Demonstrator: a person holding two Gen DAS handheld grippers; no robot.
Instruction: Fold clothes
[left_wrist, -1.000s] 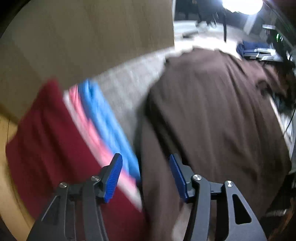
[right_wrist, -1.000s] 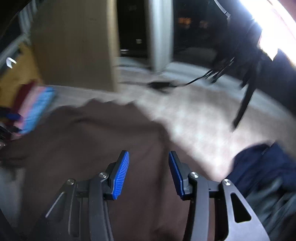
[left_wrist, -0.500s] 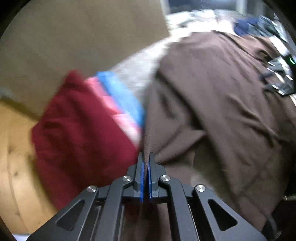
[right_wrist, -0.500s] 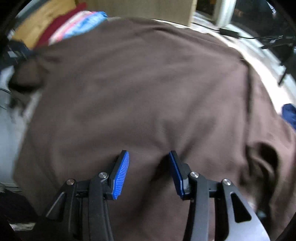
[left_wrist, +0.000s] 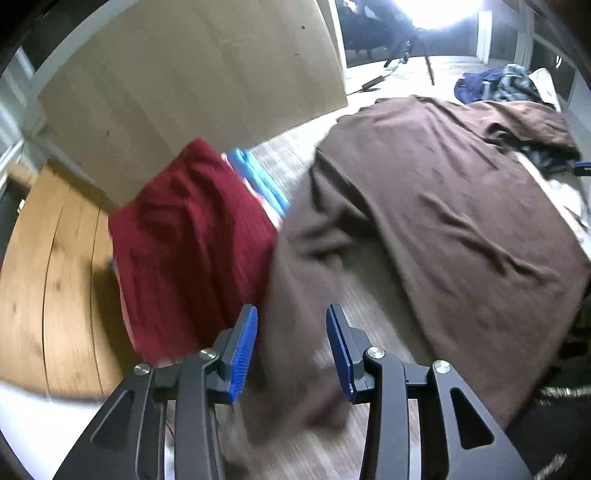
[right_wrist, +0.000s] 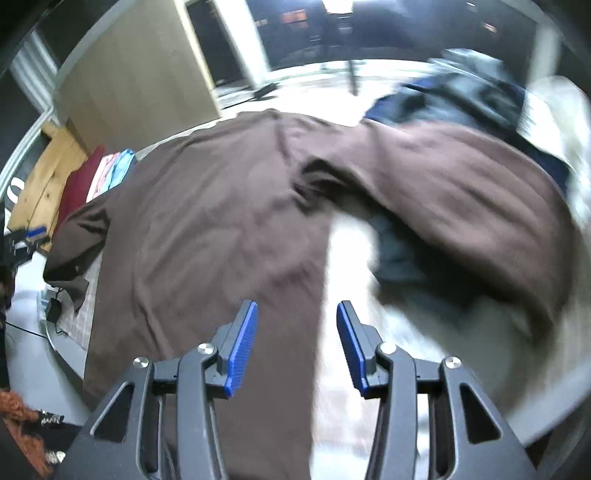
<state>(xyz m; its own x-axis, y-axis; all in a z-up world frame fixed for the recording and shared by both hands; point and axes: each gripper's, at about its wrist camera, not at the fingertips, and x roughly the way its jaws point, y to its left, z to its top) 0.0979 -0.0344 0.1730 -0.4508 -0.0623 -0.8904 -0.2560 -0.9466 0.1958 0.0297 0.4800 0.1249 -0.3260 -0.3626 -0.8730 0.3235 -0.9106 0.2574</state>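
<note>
A long-sleeved brown shirt (left_wrist: 443, 206) lies spread flat on a pale surface. Its left sleeve (left_wrist: 295, 280) runs down toward the camera, and fabric lies under the gap of my left gripper (left_wrist: 291, 314). That gripper's jaws are opening and the pads do not press on the cloth. In the right wrist view the brown shirt (right_wrist: 221, 229) fills the middle, and its other sleeve (right_wrist: 461, 184) stretches off to the right, blurred. My right gripper (right_wrist: 295, 310) hovers open over the shirt's right side edge, holding nothing.
A stack of folded clothes, with red (left_wrist: 184, 236) on top and pink and blue (left_wrist: 258, 177) beneath, sits just left of the sleeve. A tan panel (left_wrist: 192, 74) stands behind it, and wooden boards (left_wrist: 44, 258) lie to the left. A heap of dark blue clothes (right_wrist: 461, 96) lies beyond the right sleeve.
The left gripper shut on the sleeve's edge half a second ago; it has since opened, let go and pulled back upward. The right gripper, still open, swept right across the shirt.
</note>
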